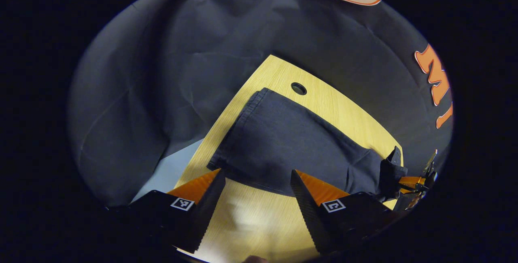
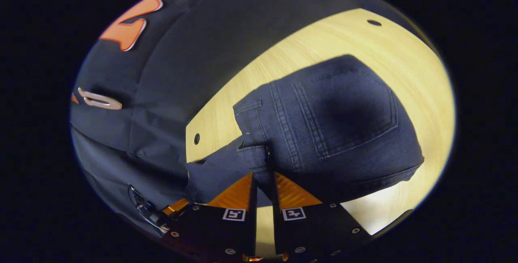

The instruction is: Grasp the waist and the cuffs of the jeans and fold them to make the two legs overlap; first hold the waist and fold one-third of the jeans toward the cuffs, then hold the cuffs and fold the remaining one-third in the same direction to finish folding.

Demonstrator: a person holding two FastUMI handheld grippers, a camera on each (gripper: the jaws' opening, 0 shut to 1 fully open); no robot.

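Currently I find the jeans [image 1: 283,149] lying lengthwise on the worktop [image 1: 336,105], with the two legs already stacked one over the other as far as I can judge: in the left gripper view the cuff end [image 1: 247,109] shows a single doubled hem, and only one leg width is visible. In the right gripper view a back pocket [image 2: 352,109] faces up near the waist.

My right gripper [image 2: 263,182] has its jaws pressed together on the waistband [image 2: 253,149], pinching a bunched section of it at the near edge of the garment. In the left gripper view the same gripper appears at the far right, with the waist corner raised off the worktop there.

My left gripper [image 1: 257,184] hangs over the near long edge of the legs, jaws spread and holding nothing; bare worktop lies between them.

I assess the leg-overlap stage as done. The waist fold toward the cuffs is at its grasp stage only, and the final cuff fold is not yet done. The left gripper probably needs its own hold on the waist first.
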